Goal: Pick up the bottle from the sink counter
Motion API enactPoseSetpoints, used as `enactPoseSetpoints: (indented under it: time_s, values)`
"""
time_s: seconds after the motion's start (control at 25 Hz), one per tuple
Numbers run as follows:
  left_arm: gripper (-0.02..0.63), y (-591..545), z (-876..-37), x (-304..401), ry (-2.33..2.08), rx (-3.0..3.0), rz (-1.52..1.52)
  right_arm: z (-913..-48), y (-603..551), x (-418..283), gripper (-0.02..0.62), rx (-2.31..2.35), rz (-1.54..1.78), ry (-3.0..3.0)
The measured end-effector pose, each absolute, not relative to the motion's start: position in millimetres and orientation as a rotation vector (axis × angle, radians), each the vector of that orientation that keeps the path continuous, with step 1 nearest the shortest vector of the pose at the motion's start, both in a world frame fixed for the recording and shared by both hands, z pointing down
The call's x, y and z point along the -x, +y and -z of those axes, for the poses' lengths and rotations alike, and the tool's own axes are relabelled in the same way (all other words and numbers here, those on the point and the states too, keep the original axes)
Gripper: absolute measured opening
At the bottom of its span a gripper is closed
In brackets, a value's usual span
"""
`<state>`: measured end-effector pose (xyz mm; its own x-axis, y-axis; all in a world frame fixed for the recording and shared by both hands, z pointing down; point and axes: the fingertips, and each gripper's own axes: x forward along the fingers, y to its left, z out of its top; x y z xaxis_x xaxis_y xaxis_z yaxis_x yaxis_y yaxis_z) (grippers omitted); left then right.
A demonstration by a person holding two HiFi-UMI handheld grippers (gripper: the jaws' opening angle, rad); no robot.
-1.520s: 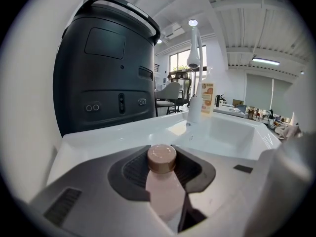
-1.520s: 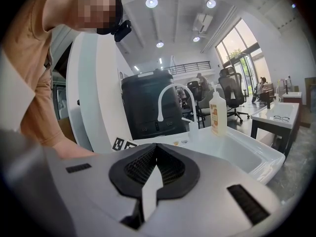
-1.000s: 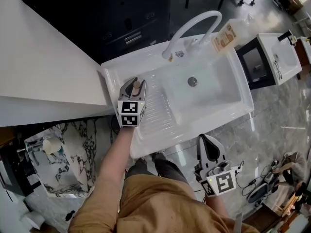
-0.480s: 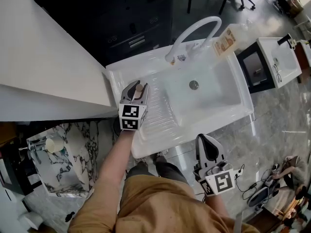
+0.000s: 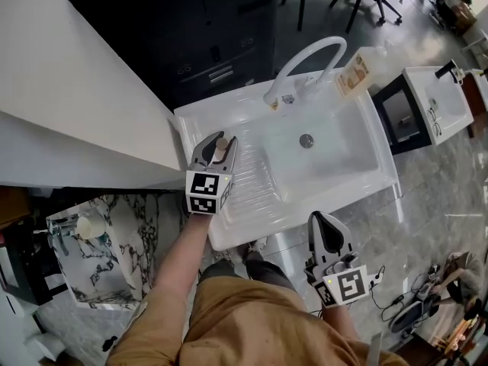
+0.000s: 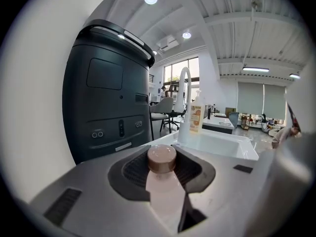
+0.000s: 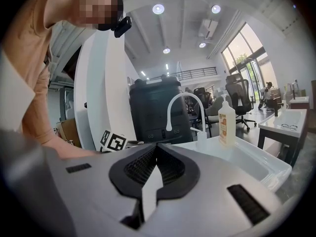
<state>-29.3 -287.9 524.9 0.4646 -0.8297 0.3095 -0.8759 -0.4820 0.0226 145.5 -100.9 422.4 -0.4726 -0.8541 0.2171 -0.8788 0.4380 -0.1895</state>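
A small pale bottle with a brown cap (image 5: 221,144) stands upright between the jaws of my left gripper (image 5: 216,142), above the ribbed drainboard (image 5: 255,181) of the white sink counter. In the left gripper view the bottle (image 6: 165,186) fills the gap, its cap level with the dark pads (image 6: 136,172), and the left gripper (image 6: 162,151) is shut on it. My right gripper (image 5: 326,231) hangs in front of the sink's front edge, apart from it. In the right gripper view its jaws (image 7: 157,152) meet at the tips with nothing between them.
A white curved faucet (image 5: 305,58) rises behind the basin (image 5: 358,166). A clear soap dispenser with an orange label (image 5: 355,71) stands at the back right corner. A dark cabinet (image 5: 198,29) is behind the sink, a white countertop (image 5: 61,97) to its left.
The left gripper has risen off the drainboard with the bottle still in its jaws. The right gripper has stayed where it was.
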Motion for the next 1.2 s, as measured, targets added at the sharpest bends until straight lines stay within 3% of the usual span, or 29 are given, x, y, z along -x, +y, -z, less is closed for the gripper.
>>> enactPoseSetpoints:
  time_s: [1.2]
  values:
    - [0.124, -240, -420, 43, -1.492, -2.620, -0.227, -402, -106, -169, 0.003, -1.636, -0.333, -2.584]
